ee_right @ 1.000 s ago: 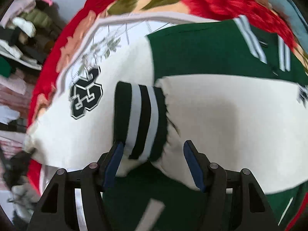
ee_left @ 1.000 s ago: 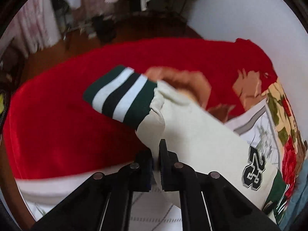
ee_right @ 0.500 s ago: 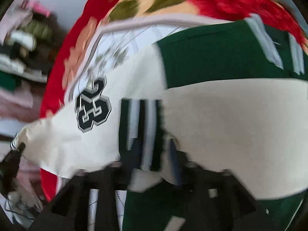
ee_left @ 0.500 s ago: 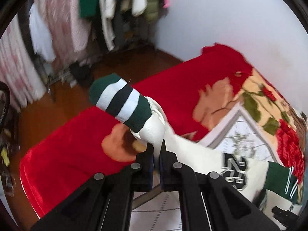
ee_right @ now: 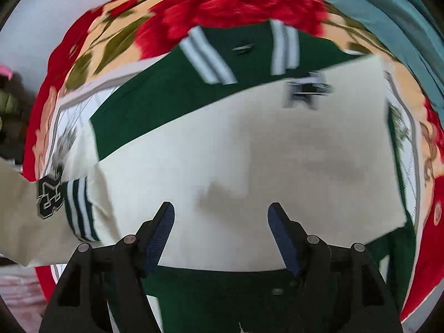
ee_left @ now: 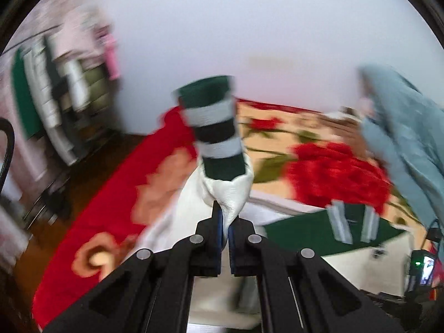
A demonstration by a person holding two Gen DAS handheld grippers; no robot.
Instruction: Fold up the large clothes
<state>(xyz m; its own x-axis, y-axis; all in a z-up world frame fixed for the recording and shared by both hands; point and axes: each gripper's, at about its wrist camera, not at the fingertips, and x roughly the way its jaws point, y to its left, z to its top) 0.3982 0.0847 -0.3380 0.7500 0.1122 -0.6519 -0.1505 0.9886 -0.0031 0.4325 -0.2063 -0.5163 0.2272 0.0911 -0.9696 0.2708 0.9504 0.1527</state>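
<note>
Floral blanket (ee_right: 238, 2), left hand-held gripper (ee_left: 225, 222) pinching jacket sleeve (ee_left: 222, 191), right hand-held gripper (ee_right: 220, 233) spread above jacket (ee_right: 249, 152)

1. I saw a pale wall (ee_left: 222, 27) behind the red floral blanket (ee_left: 338, 177).
2. Left of the blanket stood a blurred clothes rack (ee_left: 58, 105) over dark wooden floor (ee_left: 91, 166).

The jacket's cream sleeve (ee_left: 230, 194) looks like matt, faintly grained cloth, its striped cuff (ee_left: 215, 127) ribbed knit. The blanket (ee_right: 238, 2) is plush fleece. The right gripper (ee_right: 220, 233) is matt black plastic with ridged blue pads (ee_right: 159, 236).
</note>
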